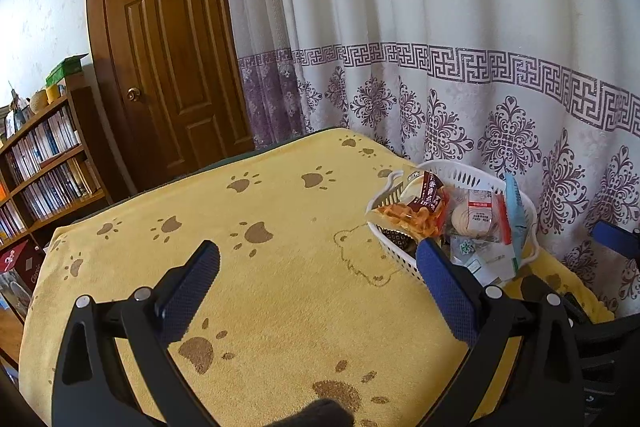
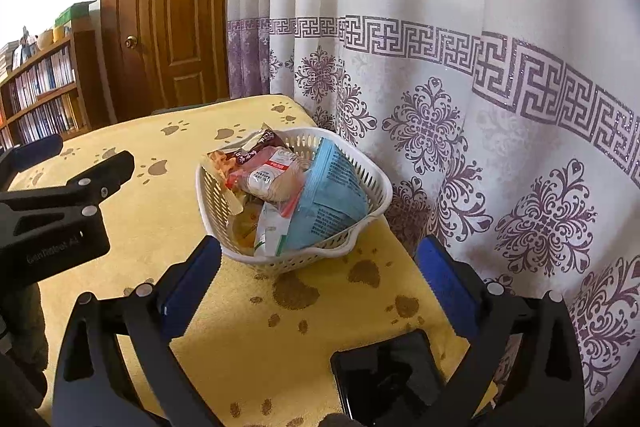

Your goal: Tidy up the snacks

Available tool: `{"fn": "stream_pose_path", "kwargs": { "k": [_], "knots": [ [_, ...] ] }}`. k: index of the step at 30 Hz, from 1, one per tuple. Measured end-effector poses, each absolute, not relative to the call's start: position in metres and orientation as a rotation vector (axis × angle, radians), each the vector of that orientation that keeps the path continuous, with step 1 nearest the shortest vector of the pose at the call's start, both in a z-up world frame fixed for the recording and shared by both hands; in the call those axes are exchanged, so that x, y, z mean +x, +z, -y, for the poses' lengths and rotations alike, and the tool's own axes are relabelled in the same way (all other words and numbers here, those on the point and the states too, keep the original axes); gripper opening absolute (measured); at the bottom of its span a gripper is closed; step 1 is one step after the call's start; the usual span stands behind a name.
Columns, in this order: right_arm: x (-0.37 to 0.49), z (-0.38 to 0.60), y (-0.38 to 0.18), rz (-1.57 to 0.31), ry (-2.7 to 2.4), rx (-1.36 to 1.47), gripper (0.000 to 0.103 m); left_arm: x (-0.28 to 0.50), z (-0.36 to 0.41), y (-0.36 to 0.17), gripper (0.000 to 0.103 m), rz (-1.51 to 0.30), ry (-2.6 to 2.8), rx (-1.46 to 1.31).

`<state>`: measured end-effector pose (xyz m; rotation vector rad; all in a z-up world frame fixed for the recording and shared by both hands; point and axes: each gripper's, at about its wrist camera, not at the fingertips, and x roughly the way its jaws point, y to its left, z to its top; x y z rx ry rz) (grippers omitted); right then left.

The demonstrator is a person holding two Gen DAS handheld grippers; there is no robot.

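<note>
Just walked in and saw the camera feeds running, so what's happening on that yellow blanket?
A person holds a two-finger gripper in each hand to organize snacks. The white basket by the curtain is full of packets, a light blue packet leaning along its curtain side. Both the left gripper and the right gripper hang open and empty above the yellow blanket, holding nothing. A dark phone lies beside the right one.

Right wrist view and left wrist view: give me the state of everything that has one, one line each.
left gripper: open, holding nothing, above the blanket.
right gripper: open, holding nothing, in front of the basket.
white basket: upright on the yellow blanket, filled with snack packets.
blue packet: in the basket, leaning on its right wall.
door: closed.
phone: flat on the blanket, screen dark.
</note>
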<state>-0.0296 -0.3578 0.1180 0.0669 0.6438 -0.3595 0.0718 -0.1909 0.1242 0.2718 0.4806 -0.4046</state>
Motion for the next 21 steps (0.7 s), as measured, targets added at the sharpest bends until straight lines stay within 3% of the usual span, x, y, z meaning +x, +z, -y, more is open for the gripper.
{"fn": "stream_pose_path", "kwargs": {
  "k": [21],
  "knots": [
    [-0.0292, 0.3564, 0.1149, -0.652, -0.365, 0.054, 0.100, 0.0729, 0.1941, 0.1188, 0.098, -0.486, -0.404, 0.292]
  ]
}}
